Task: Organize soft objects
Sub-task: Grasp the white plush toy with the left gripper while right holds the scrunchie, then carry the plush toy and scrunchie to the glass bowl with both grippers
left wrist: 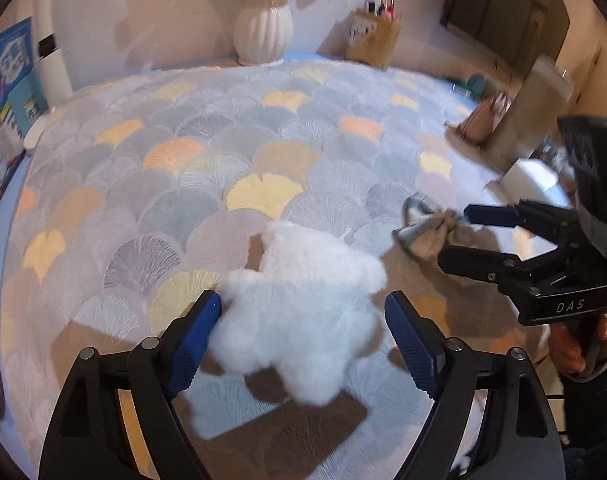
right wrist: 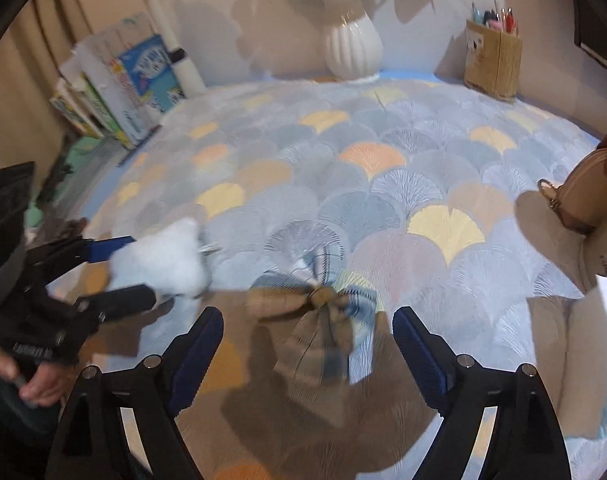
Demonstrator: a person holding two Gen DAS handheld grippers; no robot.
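A fluffy white plush toy (left wrist: 299, 312) lies on the fan-patterned cloth between the fingers of my left gripper (left wrist: 303, 332), which is open around it; the left finger touches its fur. It also shows in the right wrist view (right wrist: 163, 260). A plaid fabric bow (right wrist: 323, 320) in tan, grey and blue lies between the fingers of my right gripper (right wrist: 307, 344), which is open over it. In the left wrist view the right gripper (left wrist: 455, 236) is at the right, fingers astride the bow (left wrist: 423, 232).
A white ribbed vase (right wrist: 353, 52) and a cardboard pen holder (right wrist: 491, 60) stand at the table's back edge. Books (right wrist: 123, 92) lean at the back left. A tan round bag (right wrist: 591, 184) sits at the right, by a white box (left wrist: 531, 176).
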